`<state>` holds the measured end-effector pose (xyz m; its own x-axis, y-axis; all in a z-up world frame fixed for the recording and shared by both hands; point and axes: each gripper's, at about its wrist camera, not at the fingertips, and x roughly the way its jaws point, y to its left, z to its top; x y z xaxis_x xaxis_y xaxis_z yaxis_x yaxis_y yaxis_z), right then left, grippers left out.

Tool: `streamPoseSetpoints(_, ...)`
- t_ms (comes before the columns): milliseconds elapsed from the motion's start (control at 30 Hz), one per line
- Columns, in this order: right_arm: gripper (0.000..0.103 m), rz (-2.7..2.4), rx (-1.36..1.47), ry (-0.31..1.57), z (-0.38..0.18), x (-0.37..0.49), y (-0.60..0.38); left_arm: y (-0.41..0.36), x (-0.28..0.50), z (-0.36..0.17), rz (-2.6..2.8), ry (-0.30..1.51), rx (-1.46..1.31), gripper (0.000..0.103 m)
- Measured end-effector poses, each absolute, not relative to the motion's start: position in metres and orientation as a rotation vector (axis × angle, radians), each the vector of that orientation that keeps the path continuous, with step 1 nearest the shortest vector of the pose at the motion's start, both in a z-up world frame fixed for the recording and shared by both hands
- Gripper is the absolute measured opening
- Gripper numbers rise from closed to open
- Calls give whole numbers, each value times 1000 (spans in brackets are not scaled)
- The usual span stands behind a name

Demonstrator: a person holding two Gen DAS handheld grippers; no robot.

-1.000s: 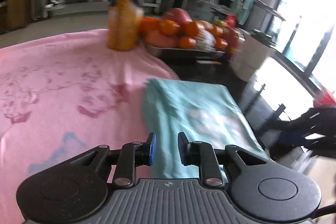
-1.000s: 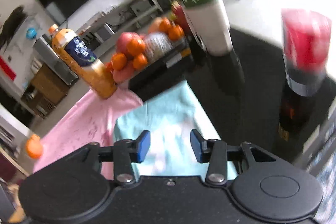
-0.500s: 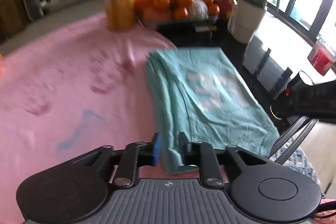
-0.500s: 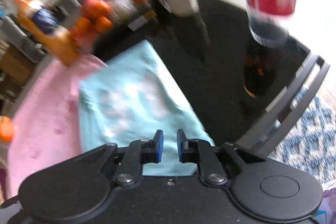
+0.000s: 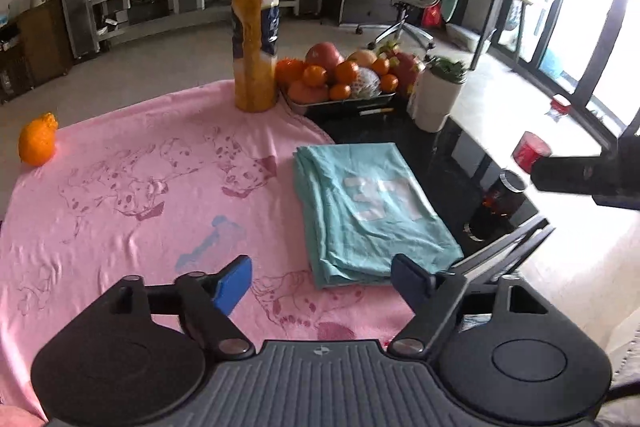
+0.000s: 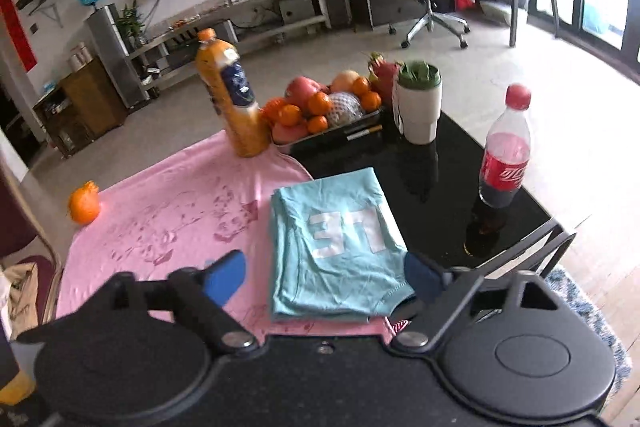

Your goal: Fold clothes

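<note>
Both my grippers gape empty, jaws just opened.
Ahead of my left gripper (image 5: 320, 281) and right gripper (image 6: 326, 277): folded teal T-shirt (image 6: 334, 247), then metal tray (image 6: 332, 135) heaped with oranges (image 6: 318, 105).

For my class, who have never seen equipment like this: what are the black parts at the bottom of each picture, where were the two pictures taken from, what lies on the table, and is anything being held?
Each black part is a hand-held two-fingered tool with its own camera looking along the fingers, so one picture comes from the left tool and one from the right tool. On the table lies a folded teal shirt, partly on a spread pink cloth. Further back stand a juice bottle, a fruit tray, a white cup and a cola bottle; a lone orange sits at the cloth's edge. Both tools have just been opening, and hold nothing.
</note>
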<state>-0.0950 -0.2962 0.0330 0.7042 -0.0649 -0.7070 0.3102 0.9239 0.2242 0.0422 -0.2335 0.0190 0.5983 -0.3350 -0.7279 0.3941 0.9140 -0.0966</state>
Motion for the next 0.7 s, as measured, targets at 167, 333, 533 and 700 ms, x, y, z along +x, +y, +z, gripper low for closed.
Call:
streamPoseSetpoints(167,103,-211,310,810,34,-112,-282,-232,34,17,-449,840,83,89)
streamPoseSetpoints(333,103,-277,267,887,12,-110,-281,-235,34,1,-440,894,105,89)
streamPoseSetpoints(533,103,-303,188,946,-5,-108,-272,-241,37,-10,-426,911,117,90)
streamPoseSetpoints(700,103,-309,184,951,-12,-107,-272,-240,39,-14,-408,918,110,90)
